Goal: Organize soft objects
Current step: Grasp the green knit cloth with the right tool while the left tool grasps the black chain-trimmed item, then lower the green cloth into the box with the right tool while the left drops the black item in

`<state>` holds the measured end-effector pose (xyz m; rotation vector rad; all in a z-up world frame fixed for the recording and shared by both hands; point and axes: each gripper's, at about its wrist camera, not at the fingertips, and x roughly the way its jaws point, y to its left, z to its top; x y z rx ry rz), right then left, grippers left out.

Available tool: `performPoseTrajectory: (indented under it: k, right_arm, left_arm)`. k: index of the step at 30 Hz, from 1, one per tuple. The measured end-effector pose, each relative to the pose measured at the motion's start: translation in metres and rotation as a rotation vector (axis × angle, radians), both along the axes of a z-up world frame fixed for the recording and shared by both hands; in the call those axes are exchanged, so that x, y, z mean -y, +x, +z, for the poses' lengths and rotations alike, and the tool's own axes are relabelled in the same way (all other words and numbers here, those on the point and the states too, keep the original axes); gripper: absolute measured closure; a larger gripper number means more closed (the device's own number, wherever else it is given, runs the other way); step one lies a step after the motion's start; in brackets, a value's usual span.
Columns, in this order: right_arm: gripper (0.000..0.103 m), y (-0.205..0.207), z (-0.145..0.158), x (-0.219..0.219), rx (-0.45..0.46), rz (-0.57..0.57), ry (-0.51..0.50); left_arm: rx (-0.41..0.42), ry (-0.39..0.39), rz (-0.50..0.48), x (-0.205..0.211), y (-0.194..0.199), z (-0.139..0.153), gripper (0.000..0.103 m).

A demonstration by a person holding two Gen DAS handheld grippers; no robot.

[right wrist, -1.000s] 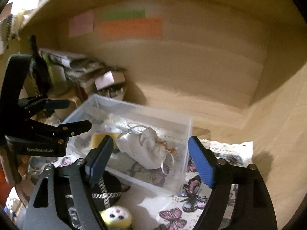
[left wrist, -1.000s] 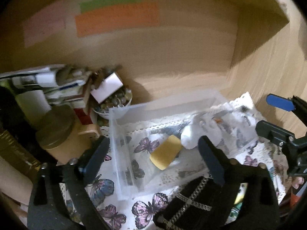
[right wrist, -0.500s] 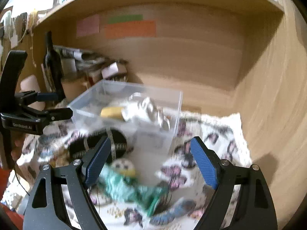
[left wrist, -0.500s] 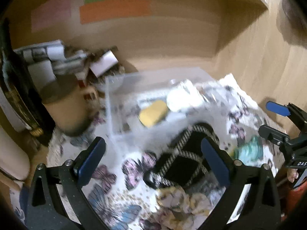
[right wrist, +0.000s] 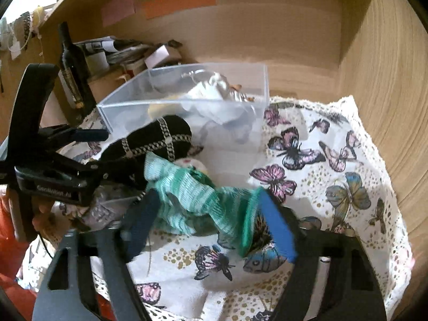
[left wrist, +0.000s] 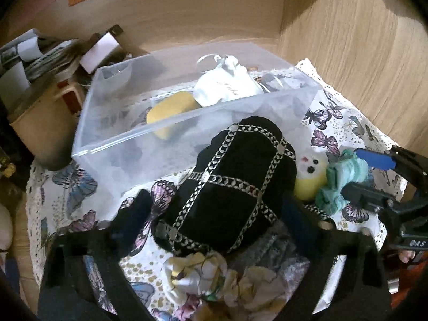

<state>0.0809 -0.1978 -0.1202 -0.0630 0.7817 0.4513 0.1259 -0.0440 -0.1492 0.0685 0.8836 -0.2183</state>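
A clear plastic bin [left wrist: 128, 136] [right wrist: 133, 104] holds a yellow soft piece [left wrist: 171, 109] and a white pouch [left wrist: 227, 85]. In front of it lies a black pouch with silver chain trim [left wrist: 230, 184] [right wrist: 155, 136]. My left gripper [left wrist: 214, 214] is open, its jaws on either side of the black pouch. Beside it lie a small yellow-white plush [left wrist: 310, 174] and a teal knitted piece [left wrist: 342, 176] [right wrist: 192, 190]. My right gripper [right wrist: 208, 219] is open with the teal piece between its jaws. Pale scrunchies [left wrist: 219, 278] lie near the left gripper's base.
A butterfly-print cloth [right wrist: 321, 176] covers the desk. Wooden walls [right wrist: 388, 80] close the back and right. At the left stand a dark bottle [right wrist: 71, 64], a tan canister [left wrist: 40, 117], papers and a small box [left wrist: 99, 50].
Both grippers pulled back from the bin and dropped toward the cloth. The left now straddles the black pouch and the right now straddles the teal piece.
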Motion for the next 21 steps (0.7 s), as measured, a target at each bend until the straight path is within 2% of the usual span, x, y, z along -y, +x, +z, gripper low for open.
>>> performPoseTrajectory:
  k: [4,6,9,13,21]
  right_arm:
    - [0.063,0.000,-0.002,0.005,-0.014,0.003,0.022]
    - [0.076,0.000,-0.002,0.008,-0.020,0.006,0.039]
    - [0.084,-0.002,-0.001,0.011,-0.009,-0.006,0.040]
    - [0.086,-0.005,0.007,0.019,0.020,-0.029,0.041]
    - [0.087,-0.007,0.032,0.035,0.098,-0.087,0.050]
  left_arm:
    - [-0.016,-0.018,-0.029,0.003,0.005,-0.006,0.040]
    - [-0.016,-0.019,-0.029,0.003,0.005,-0.008,0.055]
    - [-0.004,-0.036,-0.026,0.000,0.001,-0.005,0.069]
    - [0.042,-0.009,-0.017,-0.002,-0.010,0.004,0.078]
    - [0.151,-0.030,-0.003,-0.010,-0.033,0.041,0.081]
